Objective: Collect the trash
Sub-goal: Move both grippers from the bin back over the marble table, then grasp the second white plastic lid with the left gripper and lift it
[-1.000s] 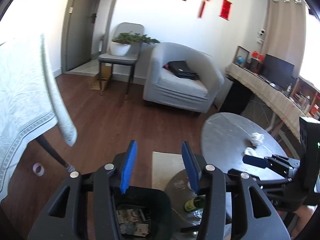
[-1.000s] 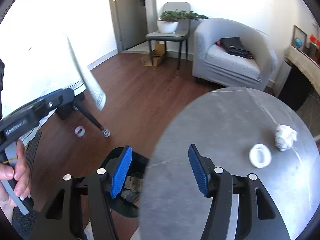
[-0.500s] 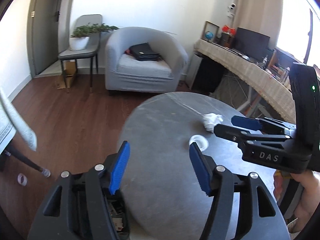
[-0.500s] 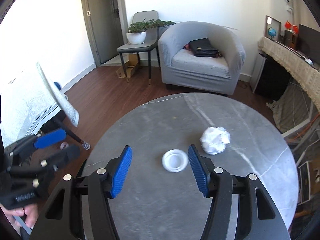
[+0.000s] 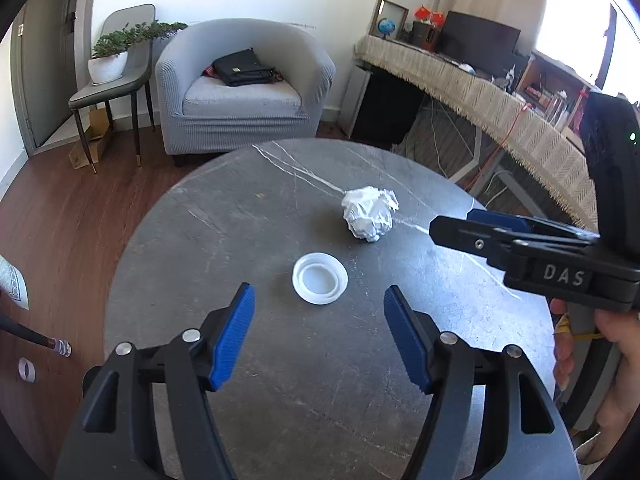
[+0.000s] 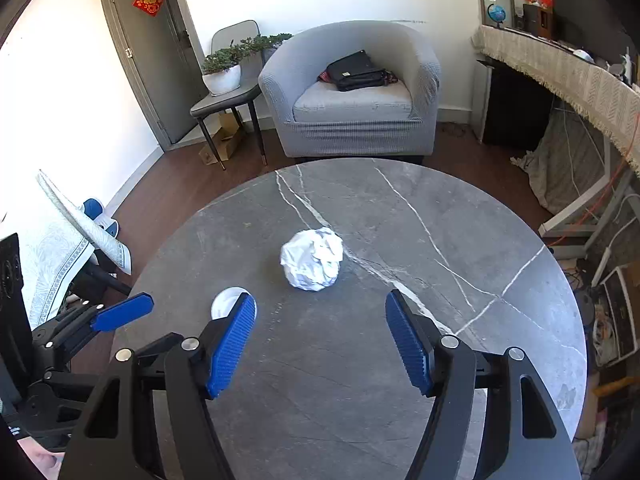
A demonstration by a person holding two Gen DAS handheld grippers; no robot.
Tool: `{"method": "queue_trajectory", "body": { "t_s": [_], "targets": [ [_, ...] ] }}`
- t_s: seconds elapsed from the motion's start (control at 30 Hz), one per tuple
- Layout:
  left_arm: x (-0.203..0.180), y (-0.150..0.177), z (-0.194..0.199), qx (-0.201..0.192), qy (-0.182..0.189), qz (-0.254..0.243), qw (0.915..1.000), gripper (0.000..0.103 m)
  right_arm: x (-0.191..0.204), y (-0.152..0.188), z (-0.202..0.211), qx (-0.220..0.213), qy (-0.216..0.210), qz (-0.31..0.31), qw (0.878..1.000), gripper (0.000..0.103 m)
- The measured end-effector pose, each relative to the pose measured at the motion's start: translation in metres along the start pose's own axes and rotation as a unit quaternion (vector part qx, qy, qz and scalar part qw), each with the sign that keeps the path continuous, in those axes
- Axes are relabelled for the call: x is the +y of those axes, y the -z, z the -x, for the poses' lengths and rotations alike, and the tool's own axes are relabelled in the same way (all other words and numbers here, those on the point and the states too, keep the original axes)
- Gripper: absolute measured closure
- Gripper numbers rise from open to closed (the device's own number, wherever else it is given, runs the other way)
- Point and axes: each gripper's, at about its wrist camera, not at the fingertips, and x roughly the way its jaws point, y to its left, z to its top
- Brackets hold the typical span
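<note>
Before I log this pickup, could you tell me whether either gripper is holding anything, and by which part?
Nothing is held. Both the left gripper and right gripper are opening, empty, above the table; crumpled paper and white lid lie untouched.

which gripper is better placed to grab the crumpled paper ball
Right. The right gripper, jaws opening and empty, frames the paper ball; the left gripper is lined up on the white lid.

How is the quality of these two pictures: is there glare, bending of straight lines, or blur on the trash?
Left wrist view: the window at the upper right is blown out white, the long side table curves from fisheye bending, the paper ball and white lid are sharp. Right wrist view: the wall at the left is overexposed, the door frame leans, the paper ball is sharp.
</note>
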Motion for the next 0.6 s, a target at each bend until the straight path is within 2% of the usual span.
{"method": "queue_trajectory", "body": {
  "t_s": [0.3, 0.6],
  "targets": [
    [-0.013, -0.009, -0.029, 0.028, -0.037, -0.017, 0.9988, 0.034, -0.014, -0.003, -0.005, 0.012, -0.005, 0.003, 1.0, 0.034],
    [-0.012, -0.01, -0.052, 0.056, -0.066, -0.012, 0.9962, 0.037, -0.018, 0.003, -0.014, 0.029, -0.009, 0.004, 1.0, 0.034]
  ]
}}
